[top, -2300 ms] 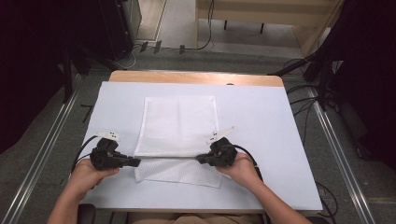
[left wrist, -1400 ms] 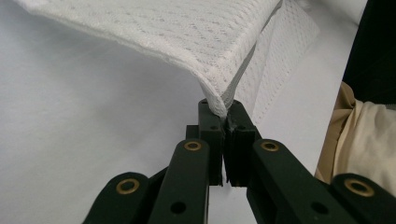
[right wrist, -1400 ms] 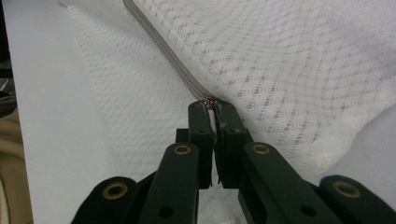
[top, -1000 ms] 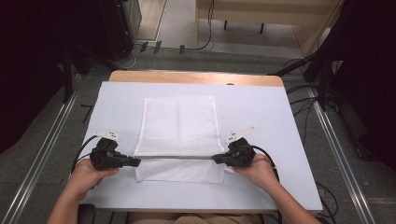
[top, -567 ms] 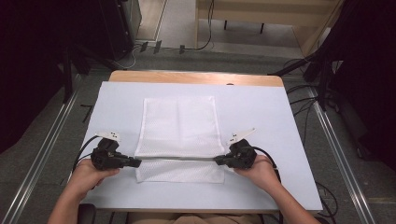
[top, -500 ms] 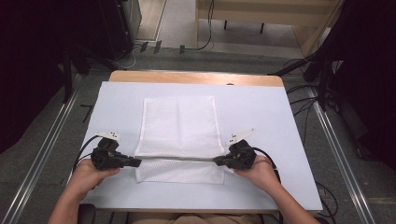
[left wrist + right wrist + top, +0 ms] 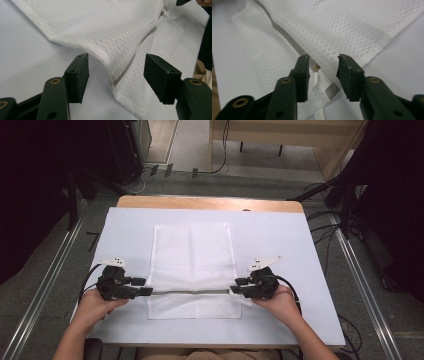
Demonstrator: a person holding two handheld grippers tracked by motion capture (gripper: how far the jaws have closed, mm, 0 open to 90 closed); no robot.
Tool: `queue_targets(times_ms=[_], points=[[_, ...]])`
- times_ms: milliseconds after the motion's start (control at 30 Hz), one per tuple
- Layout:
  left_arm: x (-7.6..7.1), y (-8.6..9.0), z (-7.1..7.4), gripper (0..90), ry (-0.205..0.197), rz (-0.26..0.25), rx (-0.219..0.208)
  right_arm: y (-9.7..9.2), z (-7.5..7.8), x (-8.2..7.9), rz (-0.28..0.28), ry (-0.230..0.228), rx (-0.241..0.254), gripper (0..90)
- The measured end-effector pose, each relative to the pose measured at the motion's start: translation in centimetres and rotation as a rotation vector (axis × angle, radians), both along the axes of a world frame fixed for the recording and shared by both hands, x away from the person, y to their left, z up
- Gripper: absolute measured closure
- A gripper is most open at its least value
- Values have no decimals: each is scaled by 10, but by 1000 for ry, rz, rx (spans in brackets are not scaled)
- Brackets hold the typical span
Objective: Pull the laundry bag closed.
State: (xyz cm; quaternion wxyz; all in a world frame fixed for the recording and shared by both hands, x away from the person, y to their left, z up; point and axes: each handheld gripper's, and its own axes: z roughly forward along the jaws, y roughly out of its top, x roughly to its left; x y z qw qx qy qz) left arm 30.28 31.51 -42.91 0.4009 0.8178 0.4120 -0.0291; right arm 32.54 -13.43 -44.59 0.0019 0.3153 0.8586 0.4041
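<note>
A person's left hand (image 7: pixel 92 305) and right hand (image 7: pixel 276 301) each hold a black gripper at the near end of a white mesh bag (image 7: pixel 192 255) lying flat on a white table (image 7: pixel 280 235). The left gripper (image 7: pixel 116 76), jaws spread wide, sits at the bag's near left edge, gripping nothing. The right gripper (image 7: pixel 322 75), jaws parted, straddles the bag's near right corner, where a white pull tab (image 7: pixel 318 100) lies. A dark zipper line (image 7: pixel 192 291) crosses the bag between them. Beyond the bag, the table's wooden far edge (image 7: pixel 210 202) shows.

Both forearms come in from 6 o'clock. Left hand-held gripper (image 7: pixel 146 291) points toward 3 o'clock, jaws wide apart; right hand-held gripper (image 7: pixel 233 291) points toward 9, jaws parted.
</note>
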Motion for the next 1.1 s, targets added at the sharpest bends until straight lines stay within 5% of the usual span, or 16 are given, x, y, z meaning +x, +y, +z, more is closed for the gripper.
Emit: queue_targets(times_ms=[233, 633, 1100], points=[[2, 9, 2, 356, -52, 97, 22, -10, -1, 7, -68, -59, 17, 438], [3, 20, 3, 341, -90, 208, 41, -40, -2, 21, -245, -115, 65, 355], [7, 34, -1, 306, -95, 337, 79, -69, -10, 34, -390, -124, 38, 336]])
